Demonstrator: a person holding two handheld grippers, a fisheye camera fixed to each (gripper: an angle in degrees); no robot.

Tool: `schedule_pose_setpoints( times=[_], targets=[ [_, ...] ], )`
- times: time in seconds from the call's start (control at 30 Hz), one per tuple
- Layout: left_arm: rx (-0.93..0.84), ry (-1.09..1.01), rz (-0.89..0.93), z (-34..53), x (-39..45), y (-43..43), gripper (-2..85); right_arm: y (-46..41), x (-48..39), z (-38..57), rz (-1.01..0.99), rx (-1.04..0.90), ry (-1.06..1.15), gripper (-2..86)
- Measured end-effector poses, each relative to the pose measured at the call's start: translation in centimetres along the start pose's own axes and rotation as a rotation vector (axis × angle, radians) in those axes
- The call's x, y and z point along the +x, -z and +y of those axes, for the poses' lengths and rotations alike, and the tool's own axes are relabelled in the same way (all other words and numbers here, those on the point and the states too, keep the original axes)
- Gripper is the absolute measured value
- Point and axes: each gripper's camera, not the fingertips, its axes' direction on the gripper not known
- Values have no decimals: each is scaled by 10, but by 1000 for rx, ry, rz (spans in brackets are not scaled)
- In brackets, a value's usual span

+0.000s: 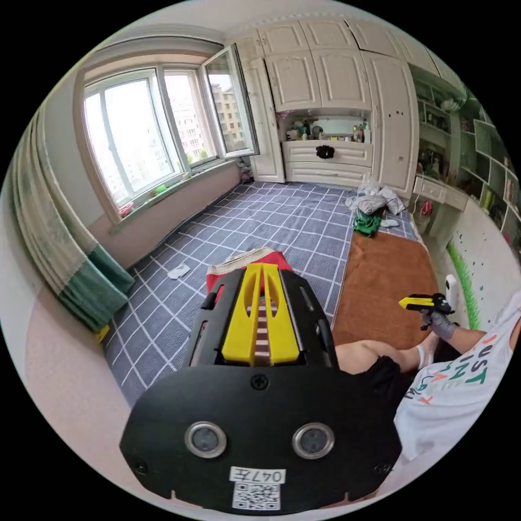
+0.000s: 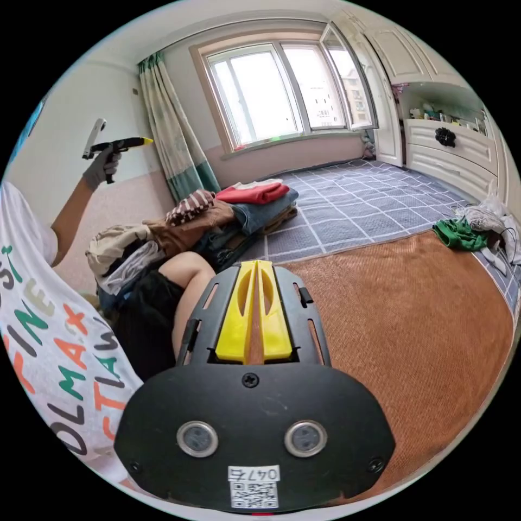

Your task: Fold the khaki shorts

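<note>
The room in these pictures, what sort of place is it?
Most likely a bedroom in a flat: white built-in wardrobes line one wall, a curtained window faces apartment blocks, and clothes sit heaped in a pile beside a woven brown mat.

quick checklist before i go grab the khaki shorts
1. Left gripper free: ok, jaws together, nothing held.
2. Right gripper free: ok, jaws together, empty, over the brown mat.
3. Brown mat bare for folding: ok.
4. Khaki shorts located: cannot tell; a mixed clothes pile sits beside the person's knee.
5. Folded stack out of the way: ok, on the checked rug.
</note>
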Motion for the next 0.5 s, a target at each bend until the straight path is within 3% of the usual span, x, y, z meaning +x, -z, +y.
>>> schedule_pose_setpoints(
  times=[0.1,0.17,0.23,0.3,0.43,0.5],
  targets=[
    [-196,8,-75,37,13,31,39,-2,-1,22,-56,-49,-24,-12],
    [-401,27,-125,73,38,24,115,-6,3,35,-92,-50,-68,-12],
    [-481,25,-143,94,70,11,136,-13,9,49,-143,-55,-126,-12],
    [-500,28,-173,103,101,-4,138,-18,12,56,-179,-60,-145,-12],
    [-560,-73,-571,100,132,-53,129,-12,10,64,-203,-45,-130,-12],
    [-574,-78,-548,91,129,-57,107,-3,11,72,-178,-33,-122,-12]
  ],
)
